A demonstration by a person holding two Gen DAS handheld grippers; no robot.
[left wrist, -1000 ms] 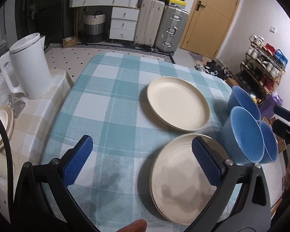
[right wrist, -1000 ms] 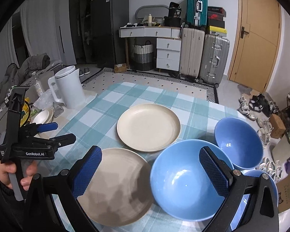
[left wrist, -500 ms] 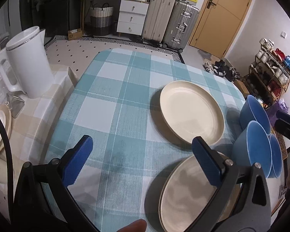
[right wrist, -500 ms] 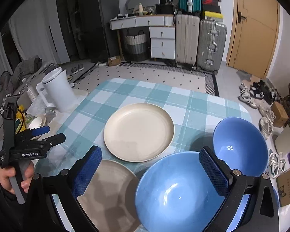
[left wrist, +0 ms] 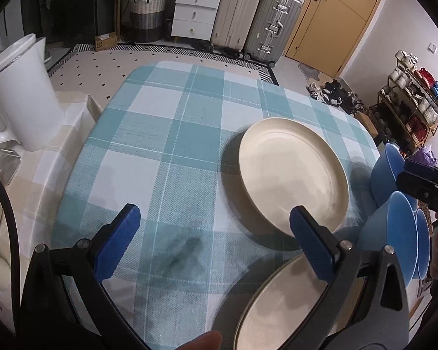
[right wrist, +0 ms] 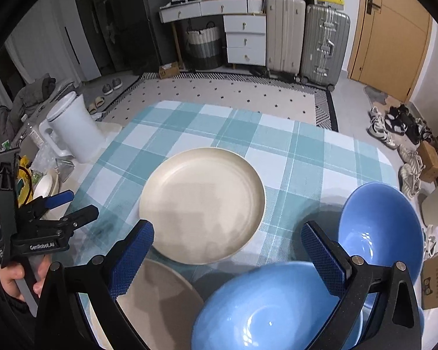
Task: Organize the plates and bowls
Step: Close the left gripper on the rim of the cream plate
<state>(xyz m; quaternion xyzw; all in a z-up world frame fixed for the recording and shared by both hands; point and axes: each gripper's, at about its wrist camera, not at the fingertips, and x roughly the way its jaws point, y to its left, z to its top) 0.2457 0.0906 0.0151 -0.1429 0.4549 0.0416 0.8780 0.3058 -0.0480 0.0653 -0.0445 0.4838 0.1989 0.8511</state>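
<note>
On the checked tablecloth [right wrist: 280, 134]: two cream plates and three blue bowls, none stacked yet.
Far plate [right wrist: 203, 204]: flat at the table's middle, untouched.
Near plate [left wrist: 283, 306]: at the near edge, just beside the far plate, partly under the left gripper's right finger.
Bowls: far bowl [right wrist: 379, 224] at the right edge; near bowl [right wrist: 274, 309] below the right gripper; a third bowl [left wrist: 423, 245] tucked behind it.
Left gripper [left wrist: 216, 242]: fingers spread wide, holding nothing, hovering over bare cloth left of the plates.
Right gripper [right wrist: 227, 256]: fingers spread, empty, above the near bowl and pointing toward the far plate.
Hand [right wrist: 14, 277]: seen at far left, wrapped round the left gripper's handle.
Risk, plates: probably a thin rim slipping from the pads, since both plates lie flat on cloth.
Risk, bowls: the far bowl sits close to the right edge; a nudge while reaching could likely push it off.
Kettle [left wrist: 20, 99]: white, on the side table to the left, well apart.
</note>
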